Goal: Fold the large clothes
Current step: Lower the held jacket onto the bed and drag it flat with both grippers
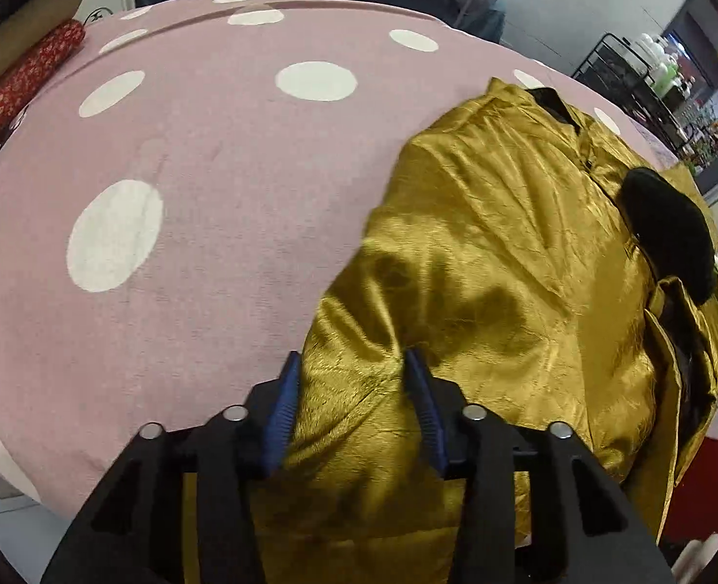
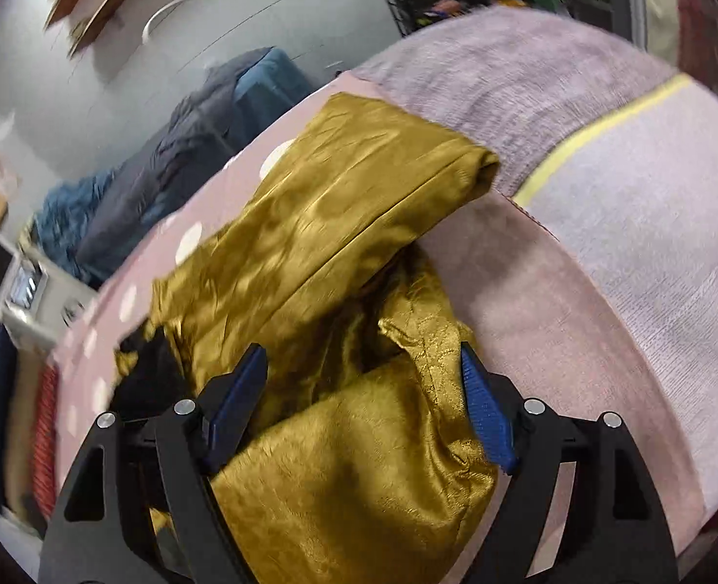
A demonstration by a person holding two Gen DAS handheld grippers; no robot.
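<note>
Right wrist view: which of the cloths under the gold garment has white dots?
The pink cloth along the left edge, directly under the gold garment. The mauve cloth and pale lilac cloth to the right are plain, with a yellow stripe between them.

- A pink cover with white polka dots point(image 1: 174, 243) is spread over the work surface and carries everything; its cloth lies mostly smooth, with faint creases.
- In the right wrist view the same pink cover point(image 2: 519, 292) meets a lilac ribbed cloth with a yellow stripe point(image 2: 660, 224), which lies along its far side.
- A shiny golden-yellow garment with dark trim point(image 1: 505, 253) lies directly on the pink cover, crumpled and partly folded, toward the right side in the left wrist view point(image 2: 310, 224).
</note>
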